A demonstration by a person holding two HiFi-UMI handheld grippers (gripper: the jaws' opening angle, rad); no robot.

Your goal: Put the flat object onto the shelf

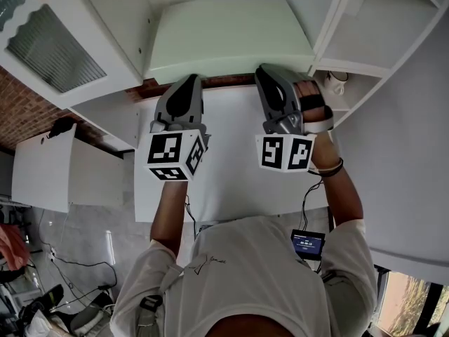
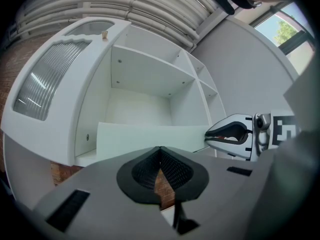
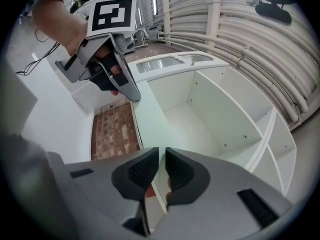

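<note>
Head view: the panel (image 1: pixel 224 37) lies flat with its far end already inside the middle bay of the shelf (image 1: pixel 309 5). Its near edge hangs out towards me. I have the left gripper (image 1: pixel 188 81) and the right gripper (image 1: pixel 270 72) at that near edge, one towards each corner. I judge that keeps the sheet level as it goes in. The only print is the square markers on the cubes (image 1: pixel 175 156). A small screen (image 1: pixel 307 243) at the waist shows digits too small to read.

Left gripper view: the left gripper's (image 2: pixel 160 151) jaws are closed tip to tip just at the panel's (image 2: pixel 145 136) near edge. I cannot tell whether they nip it. The right gripper (image 2: pixel 225 134) shows at the far corner.

Right gripper view: the right gripper's (image 3: pixel 160 156) jaws stand a sliver apart, clamped on the panel's (image 3: pixel 150 109) thin edge. Brick floor (image 3: pixel 112 129) shows below. No labels here.
</note>
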